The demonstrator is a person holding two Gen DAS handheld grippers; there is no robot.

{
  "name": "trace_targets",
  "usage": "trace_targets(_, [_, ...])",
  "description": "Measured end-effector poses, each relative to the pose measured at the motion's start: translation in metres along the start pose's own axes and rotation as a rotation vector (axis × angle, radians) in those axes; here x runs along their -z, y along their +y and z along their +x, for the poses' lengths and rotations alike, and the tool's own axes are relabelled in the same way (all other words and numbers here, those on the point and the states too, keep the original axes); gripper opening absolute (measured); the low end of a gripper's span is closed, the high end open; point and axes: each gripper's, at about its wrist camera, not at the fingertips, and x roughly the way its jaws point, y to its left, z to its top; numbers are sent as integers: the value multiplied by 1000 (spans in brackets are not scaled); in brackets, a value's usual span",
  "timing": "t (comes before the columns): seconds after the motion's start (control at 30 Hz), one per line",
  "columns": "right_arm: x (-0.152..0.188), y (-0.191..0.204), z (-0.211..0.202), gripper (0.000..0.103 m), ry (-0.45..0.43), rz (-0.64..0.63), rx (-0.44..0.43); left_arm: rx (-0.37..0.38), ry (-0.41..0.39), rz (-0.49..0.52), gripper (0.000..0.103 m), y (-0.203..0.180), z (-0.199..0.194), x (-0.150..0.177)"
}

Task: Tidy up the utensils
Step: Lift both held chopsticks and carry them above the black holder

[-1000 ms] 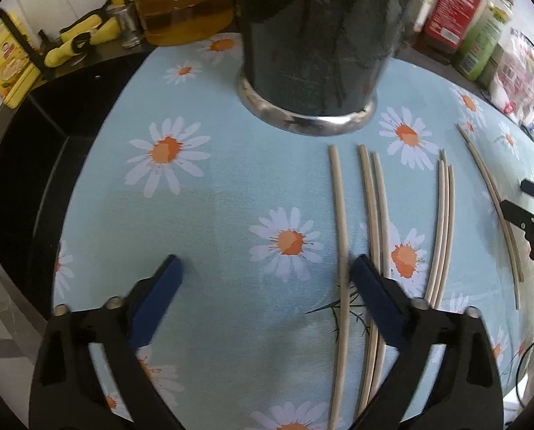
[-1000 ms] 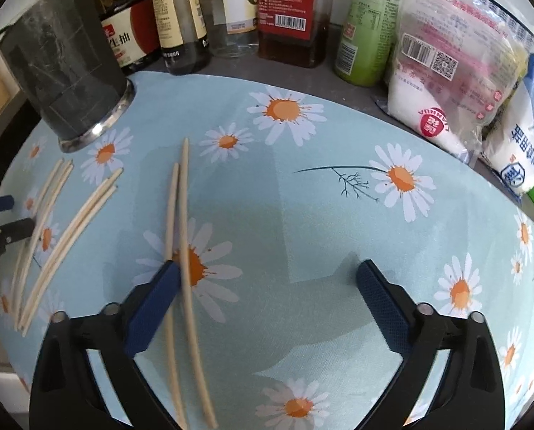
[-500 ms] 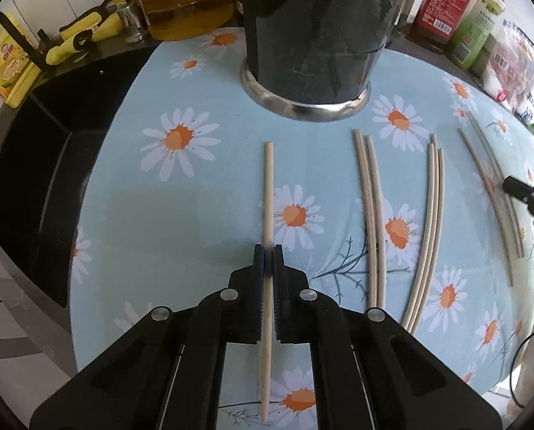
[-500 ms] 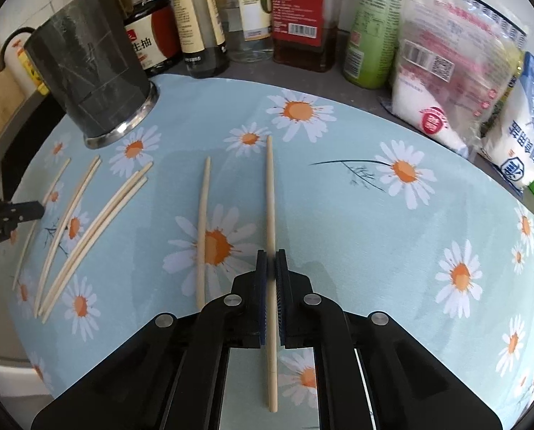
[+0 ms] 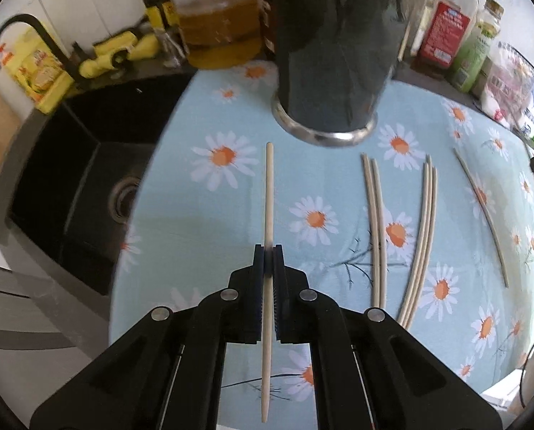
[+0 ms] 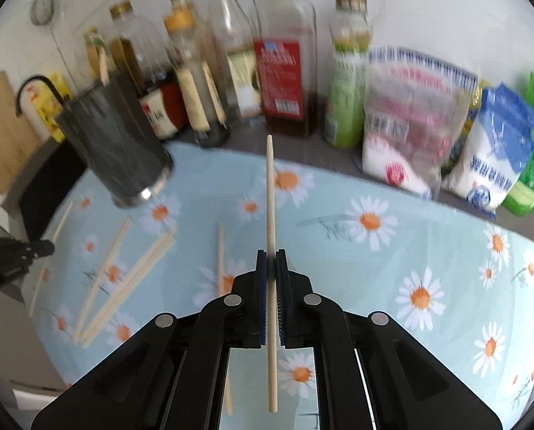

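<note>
Your kitchen counter carries a pale blue daisy-print cloth, with a black sink at its left edge. At the back stand bottles and bags; their label writing is too blurred to read, including the red label on the tall clear glass bottle. The dark cylindrical holder with a steel base stands upright on the cloth. Loose pale wooden chopsticks lie on the cloth beside it. Your left gripper is clenched on one pale chopstick, lifted off the cloth. Your right gripper pinches another pale chopstick the same way.
</note>
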Motion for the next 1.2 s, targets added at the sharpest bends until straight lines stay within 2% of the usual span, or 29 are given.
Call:
trace_targets(0.27, [-32,21,-28,5,-106,-31,-9,-35,-92,-18,5,26,-38,-20])
trace_targets(0.73, [-91,64,-63,5,-268,-94,-95,-77,-256,-19,5,58,-91,-73])
trace_targets(0.9, [-110,83,-63,5,-323,-122,-150,-26,-349,-23,5,70,-112,-100])
trace_targets(1.0, [-122,92,-61,5,-362,-128,-189,-26,-418,-6,5,70,-121,-114])
trace_targets(1.13, [-134,98,-61,5,-473,-120,-263,58,-526,30,5,68,-135,-126])
trace_targets(1.2, [-140,100,-59,5,-521,-100,-303,138,-592,48,5,65,-142,-131])
